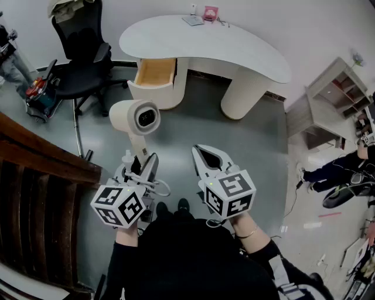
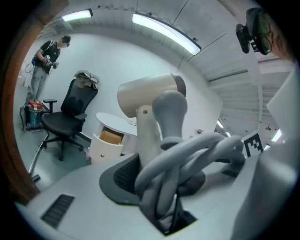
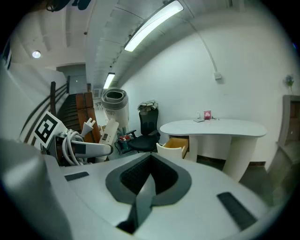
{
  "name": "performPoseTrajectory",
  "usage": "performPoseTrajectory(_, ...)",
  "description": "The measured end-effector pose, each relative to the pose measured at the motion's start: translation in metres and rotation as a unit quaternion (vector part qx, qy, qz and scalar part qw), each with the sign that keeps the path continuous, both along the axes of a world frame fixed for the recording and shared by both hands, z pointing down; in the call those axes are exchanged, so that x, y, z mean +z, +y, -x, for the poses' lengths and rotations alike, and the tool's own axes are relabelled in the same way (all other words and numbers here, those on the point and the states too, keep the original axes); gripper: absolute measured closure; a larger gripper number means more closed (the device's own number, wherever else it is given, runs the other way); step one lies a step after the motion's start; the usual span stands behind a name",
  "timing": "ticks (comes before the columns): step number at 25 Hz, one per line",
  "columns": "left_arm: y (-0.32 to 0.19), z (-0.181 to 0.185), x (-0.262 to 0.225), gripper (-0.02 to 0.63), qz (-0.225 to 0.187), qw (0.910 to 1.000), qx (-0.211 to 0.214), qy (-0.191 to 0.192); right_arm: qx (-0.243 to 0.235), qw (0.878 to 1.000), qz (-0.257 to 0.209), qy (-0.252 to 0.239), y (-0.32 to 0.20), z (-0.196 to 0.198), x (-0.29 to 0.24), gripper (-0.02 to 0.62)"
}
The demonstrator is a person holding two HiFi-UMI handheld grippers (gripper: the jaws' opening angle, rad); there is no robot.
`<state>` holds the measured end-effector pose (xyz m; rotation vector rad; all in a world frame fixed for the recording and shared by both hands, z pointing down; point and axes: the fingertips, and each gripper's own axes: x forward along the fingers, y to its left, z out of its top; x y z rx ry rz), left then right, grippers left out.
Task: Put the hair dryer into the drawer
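- Closest to me, my left gripper [image 1: 146,163] is clamped on the handle of the hair dryer [image 1: 137,117]. It holds the dryer upright in the air above the grey floor [image 1: 193,117], well short of the desk. My right gripper [image 1: 202,153] is just beside it, jaws pressed together on nothing.
- Ahead stands the desk [image 1: 234,50], with a smooth white kidney-shaped top on rounded pedestals.
- Left of the desk is a black office chair [image 1: 82,64] with a mesh back, on castors. I judge it best to approach along the desk's front edge and stay clear of it.
- At the desk's left end the drawer [image 1: 155,71] is pulled out. It has a curved white front and a pale wood inside, and looks empty.
- Cream, matte plastic makes up the dryer, with a fat round barrel and a dark mouth. I judge the head is bulky for the drawer, so I would tip it on its side and lower it barrel first.
- Thick grey rubbery loops of its cord [image 2: 187,159] are bunched against the handle between my jaws. I would keep the squeeze firm so no loop slips, and use the free gripper to tuck in strays.
- Beside the handle, the white plug [image 3: 89,124] sticks out and could catch the drawer's rim.
- At the desk's far edge sits a small pink item [image 1: 210,12].
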<state>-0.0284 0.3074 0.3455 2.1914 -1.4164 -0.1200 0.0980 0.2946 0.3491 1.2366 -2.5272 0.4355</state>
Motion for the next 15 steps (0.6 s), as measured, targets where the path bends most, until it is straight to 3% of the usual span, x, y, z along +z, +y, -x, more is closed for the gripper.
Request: performPoseTrajectory(15,-0.013,0.003,0.003,0.437,0.005,0.9999,-0.008,-0.004,-0.005,1.0,0.002,0.0,-0.013,-0.006,0.005,0.591)
